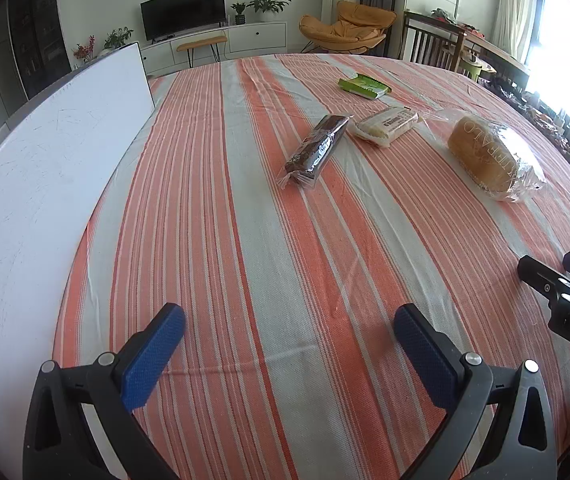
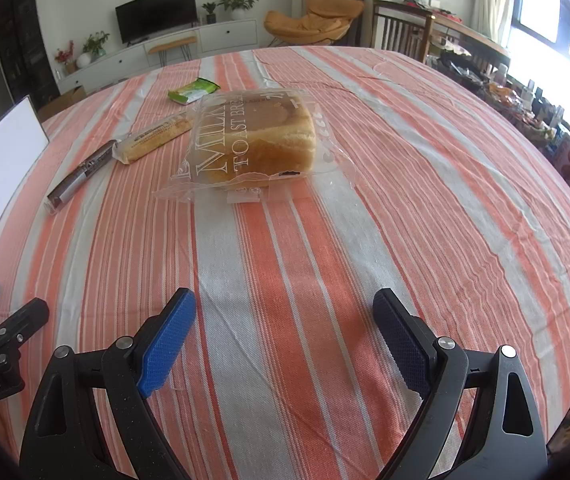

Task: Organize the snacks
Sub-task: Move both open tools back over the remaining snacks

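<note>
Four wrapped snacks lie on the striped tabletop [image 1: 245,240], none of them held. One is a loaf of toast bread [image 2: 261,136] in a clear printed bag, the largest of the lot, lying straight ahead of the right tongs [image 2: 285,340] and well apart from them. One is a pale cake bar [image 1: 385,125] in clear wrap, lying just left of the loaf. One is a long dark chocolate-coloured bar [image 1: 315,148], its far end just beside the pale one. One is a green packet [image 1: 365,85], farthest away, set apart behind the others. All four sit toward the far right part of the cloth as the left wrist camera sees it.

One white board [image 1: 37,184] lies along the left edge of the tabletop, partly under the cloth's border.

Two tongs show, both spread wide with nothing between their blue pads: the left tongs [image 1: 289,344] hover over bare stripes near the close edge, and the right tongs do likewise beside them.
</note>
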Action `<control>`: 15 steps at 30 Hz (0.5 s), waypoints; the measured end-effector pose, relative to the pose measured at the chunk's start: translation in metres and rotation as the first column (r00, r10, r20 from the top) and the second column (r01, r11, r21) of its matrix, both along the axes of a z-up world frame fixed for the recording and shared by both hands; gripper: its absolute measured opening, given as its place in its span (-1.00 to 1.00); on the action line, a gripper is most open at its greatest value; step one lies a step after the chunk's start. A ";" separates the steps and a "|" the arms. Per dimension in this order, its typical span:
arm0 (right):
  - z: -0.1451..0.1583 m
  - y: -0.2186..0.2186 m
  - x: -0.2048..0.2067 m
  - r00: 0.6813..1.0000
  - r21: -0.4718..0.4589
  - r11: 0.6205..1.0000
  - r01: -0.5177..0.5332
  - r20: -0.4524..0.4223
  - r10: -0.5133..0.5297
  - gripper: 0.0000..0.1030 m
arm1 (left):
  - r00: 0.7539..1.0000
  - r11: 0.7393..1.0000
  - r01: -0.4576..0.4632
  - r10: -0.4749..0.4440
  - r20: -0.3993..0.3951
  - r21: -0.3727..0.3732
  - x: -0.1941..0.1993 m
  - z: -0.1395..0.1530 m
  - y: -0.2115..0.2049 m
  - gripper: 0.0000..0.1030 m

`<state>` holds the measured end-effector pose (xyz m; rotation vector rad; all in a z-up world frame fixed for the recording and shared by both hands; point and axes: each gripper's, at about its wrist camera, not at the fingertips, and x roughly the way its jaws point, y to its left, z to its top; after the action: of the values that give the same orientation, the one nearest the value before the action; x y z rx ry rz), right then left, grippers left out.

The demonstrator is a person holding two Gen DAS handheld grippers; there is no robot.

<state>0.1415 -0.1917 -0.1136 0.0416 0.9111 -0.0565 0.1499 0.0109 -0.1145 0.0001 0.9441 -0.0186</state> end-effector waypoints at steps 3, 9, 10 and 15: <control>0.000 0.000 0.000 1.000 0.000 1.000 0.000 0.000 0.000 0.79 | 1.000 1.000 0.000 0.000 0.000 0.000 0.000 0.000 0.000 1.00; 0.000 0.000 0.000 1.000 0.000 1.000 0.000 0.000 0.000 0.79 | 1.000 1.000 0.001 -0.001 0.000 -0.001 0.000 0.000 0.000 1.00; 0.000 0.000 0.000 1.000 0.000 1.000 0.000 0.000 0.000 0.79 | 1.000 1.000 0.009 -0.009 -0.013 0.000 0.003 0.001 0.000 0.99; 0.000 0.000 0.000 1.000 0.000 1.000 0.000 0.000 0.000 0.79 | 1.000 0.998 -0.013 0.013 -0.003 -0.067 0.047 0.027 0.010 0.99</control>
<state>0.1410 -0.1916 -0.1134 0.0415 0.9114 -0.0560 0.1973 0.0205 -0.0880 -0.0679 0.9452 -0.0383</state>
